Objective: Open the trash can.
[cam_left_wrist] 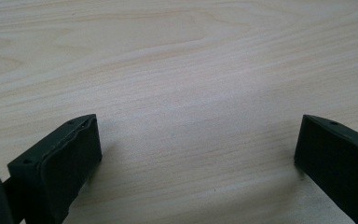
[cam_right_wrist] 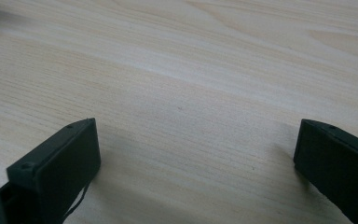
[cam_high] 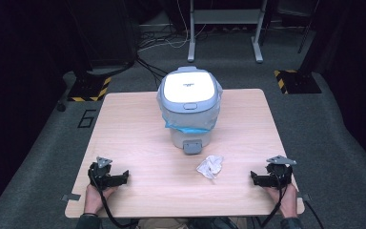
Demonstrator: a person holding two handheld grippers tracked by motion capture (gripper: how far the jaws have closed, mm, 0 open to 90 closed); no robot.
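Not started: tissue (cam_high: 210, 166) loose on table (cam_high: 138, 138), bin (cam_high: 189, 110) lid down. L gripper (cam_high: 122, 177) & R gripper (cam_high: 256, 178) wide, empty.

A pale wooden table (cam_high: 133, 138) carries a lidded white bin (cam_high: 189, 109) lined with a bag at its far middle. A crumpled white tissue (cam_high: 210, 166) lies just in front of the bin.

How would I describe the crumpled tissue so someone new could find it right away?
Start at the wooden table and find the white bin with the closed lid and blue-edged liner standing at its far middle. Come toward the near edge, a bit right of the bin's pedal: the tissue lies there alone. It is the one small, white, crumpled thing, closer to the right tool than the left.
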